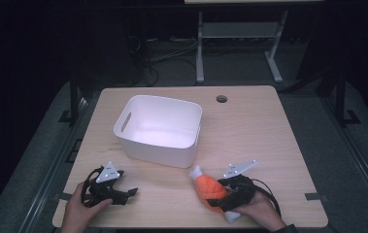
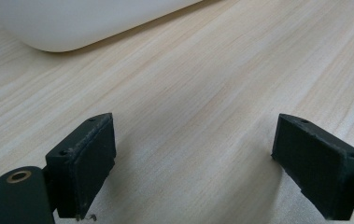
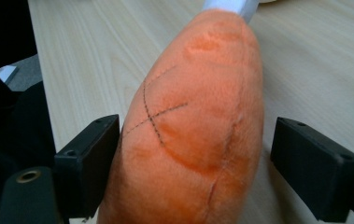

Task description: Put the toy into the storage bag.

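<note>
An orange plush drumstick (image 1: 209, 189) with white ends lies near the table's front edge, right of centre. My right gripper (image 1: 219, 195) reaches around it from the right; in the right gripper view the plush (image 3: 193, 121) sits between the jaws. The left pad (image 3: 93, 158) touches its side, while the right pad (image 3: 310, 163) stands a little off it, so my right gripper (image 3: 198, 140) is open. My left gripper (image 1: 131, 192) rests at the front left, held by a hand. Its jaws (image 2: 193, 140) stand wide open over bare wood, nothing between them.
A white plastic bin (image 1: 157, 153) with a handle slot stands on the wooden table (image 1: 254, 131) left of centre, its rounded corner (image 2: 72, 28) just beyond my left gripper. A cable hole (image 1: 222, 99) sits near the back edge. Dark floor and a desk frame lie beyond.
</note>
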`<state>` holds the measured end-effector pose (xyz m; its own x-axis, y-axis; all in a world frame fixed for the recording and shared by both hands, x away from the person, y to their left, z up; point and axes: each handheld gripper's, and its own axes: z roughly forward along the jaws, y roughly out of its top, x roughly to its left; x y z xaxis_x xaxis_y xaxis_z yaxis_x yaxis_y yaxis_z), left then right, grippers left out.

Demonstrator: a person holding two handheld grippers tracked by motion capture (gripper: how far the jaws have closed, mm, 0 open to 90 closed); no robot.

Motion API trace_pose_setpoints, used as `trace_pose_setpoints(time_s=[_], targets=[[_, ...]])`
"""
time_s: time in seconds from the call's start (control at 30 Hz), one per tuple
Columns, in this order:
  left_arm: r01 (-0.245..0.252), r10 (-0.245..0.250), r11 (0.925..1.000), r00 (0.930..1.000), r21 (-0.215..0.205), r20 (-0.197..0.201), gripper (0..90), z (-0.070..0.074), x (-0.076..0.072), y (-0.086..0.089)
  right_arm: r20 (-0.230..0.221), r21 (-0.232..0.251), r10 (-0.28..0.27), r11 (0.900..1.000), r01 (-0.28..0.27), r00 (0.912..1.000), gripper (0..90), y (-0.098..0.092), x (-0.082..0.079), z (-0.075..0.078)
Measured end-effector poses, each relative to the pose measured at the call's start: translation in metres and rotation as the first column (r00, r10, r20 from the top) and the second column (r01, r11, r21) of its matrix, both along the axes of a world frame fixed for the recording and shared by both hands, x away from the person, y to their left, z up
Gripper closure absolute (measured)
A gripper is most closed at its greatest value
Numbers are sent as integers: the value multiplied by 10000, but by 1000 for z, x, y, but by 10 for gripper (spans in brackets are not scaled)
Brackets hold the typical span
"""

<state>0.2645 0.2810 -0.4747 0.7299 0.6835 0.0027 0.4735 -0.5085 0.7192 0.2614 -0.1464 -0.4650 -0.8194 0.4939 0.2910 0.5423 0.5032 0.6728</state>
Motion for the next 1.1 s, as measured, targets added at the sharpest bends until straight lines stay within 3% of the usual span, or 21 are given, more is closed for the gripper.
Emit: trace_pose_setpoints(time_s=[0.17,0.27,0.73,1.1], targets=[[-1,1,10000,10000,-1,1,126,0,0,0,-32,113,405,9991,-404,9992,295,2,-2,0],[1,-1,10000,10000,1,0,126,0,0,0,-85,207,522,9984,-520,9986,325,1,-3,1],[2,-2,10000,10000,1,-1,126,0,0,0,-34,198,893,9958,-892,9960,379,-1,-1,5],[2,-2,10000,10000,3,-1,126,0,0,0,313,111,648,9978,-652,9974,381,-13,0,12]])
